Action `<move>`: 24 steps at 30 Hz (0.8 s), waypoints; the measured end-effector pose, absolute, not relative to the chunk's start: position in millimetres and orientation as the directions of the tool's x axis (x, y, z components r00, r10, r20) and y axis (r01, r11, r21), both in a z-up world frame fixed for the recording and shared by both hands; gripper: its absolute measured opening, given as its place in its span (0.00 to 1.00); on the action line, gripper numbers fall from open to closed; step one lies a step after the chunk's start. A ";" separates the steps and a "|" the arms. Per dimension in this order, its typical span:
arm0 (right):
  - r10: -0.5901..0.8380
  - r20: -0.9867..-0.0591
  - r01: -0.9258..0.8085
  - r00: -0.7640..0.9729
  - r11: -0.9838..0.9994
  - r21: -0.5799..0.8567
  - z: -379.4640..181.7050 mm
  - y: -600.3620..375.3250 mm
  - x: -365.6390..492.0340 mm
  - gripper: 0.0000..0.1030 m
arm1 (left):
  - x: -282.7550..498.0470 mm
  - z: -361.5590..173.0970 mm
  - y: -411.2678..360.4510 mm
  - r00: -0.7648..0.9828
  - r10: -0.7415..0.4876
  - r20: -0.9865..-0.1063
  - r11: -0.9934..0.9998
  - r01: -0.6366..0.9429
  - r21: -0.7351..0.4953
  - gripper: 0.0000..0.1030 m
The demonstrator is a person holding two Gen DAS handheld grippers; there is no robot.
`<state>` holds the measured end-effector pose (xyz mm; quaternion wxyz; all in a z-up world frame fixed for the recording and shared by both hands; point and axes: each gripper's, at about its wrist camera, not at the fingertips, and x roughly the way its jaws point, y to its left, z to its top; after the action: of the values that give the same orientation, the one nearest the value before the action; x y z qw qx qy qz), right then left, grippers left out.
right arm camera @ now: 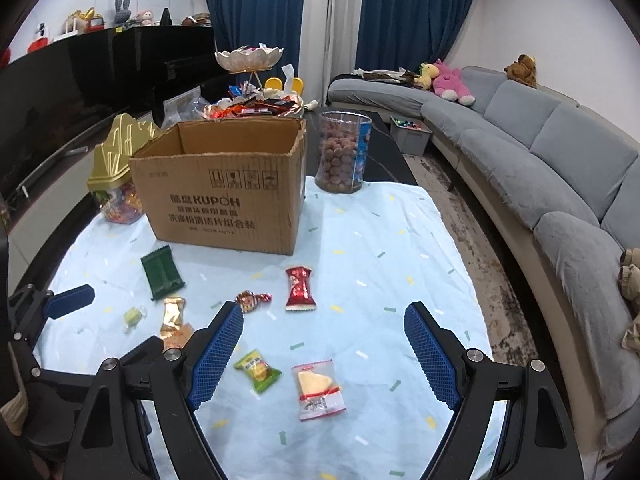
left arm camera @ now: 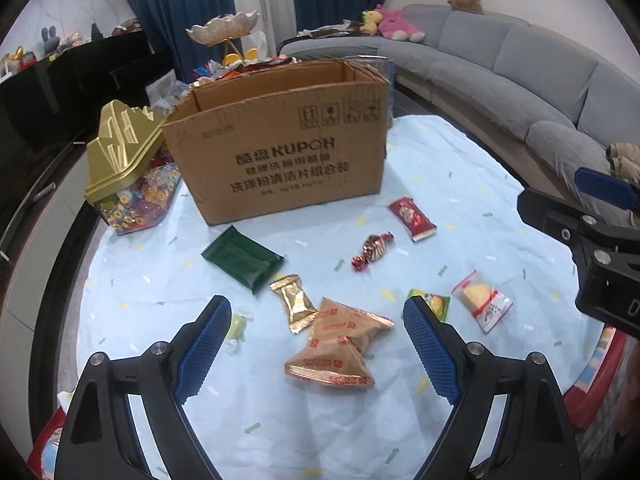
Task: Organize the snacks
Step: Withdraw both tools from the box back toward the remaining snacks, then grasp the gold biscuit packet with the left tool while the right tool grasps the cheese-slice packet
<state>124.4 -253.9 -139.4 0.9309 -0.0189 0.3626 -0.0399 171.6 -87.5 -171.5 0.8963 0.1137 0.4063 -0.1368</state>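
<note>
1. Left wrist view: the left gripper (left arm camera: 316, 344) hangs with jaws wide apart and empty; two orange triangular foil packets (left arm camera: 340, 344) lie between its blue pads, a small gold foil sachet (left arm camera: 295, 306) just beyond them.
2. Right wrist view: the right gripper (right arm camera: 324, 350) is likewise spread and empty, above a clear wrapper with a pale yellow wedge (right arm camera: 318, 390) and a green-and-yellow sweet packet (right arm camera: 258, 372).
3. Ahead of both stands the open brown cardboard box (right arm camera: 224, 196), on the pale blue confetti-print cloth (right arm camera: 380, 272).
4. Judged step: approach before the first pick. Next, each gripper needs lowering around its packet, then closing.
</note>
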 end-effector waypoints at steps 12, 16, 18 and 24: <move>-0.071 -0.690 0.002 0.720 0.995 -0.100 -177.6 -254.7 115.0 0.81 | 160.9 -206.0 -95.2 0.626 -0.160 -0.763 0.911 0.392 0.130 0.84; -0.076 -0.718 0.005 0.692 0.995 -0.100 -190.3 -258.6 118.5 0.81 | 165.2 -215.8 -92.6 0.610 -0.157 -0.777 0.914 0.388 0.120 0.78; -0.076 -0.729 0.004 0.680 0.995 -0.101 -194.9 -258.6 120.9 0.81 | 166.9 -219.5 -91.9 0.603 -0.156 -0.783 0.915 0.386 0.115 0.77; -0.078 -0.758 -0.009 0.647 0.994 -0.109 -207.6 -257.0 125.9 0.81 | 169.9 -224.6 -92.6 0.597 -0.157 -0.787 0.915 0.388 0.112 0.76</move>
<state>125.9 -257.0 -207.6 0.9061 -0.0514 0.4195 -0.0191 169.9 -92.6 -224.6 0.8830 0.1372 0.4215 -0.1543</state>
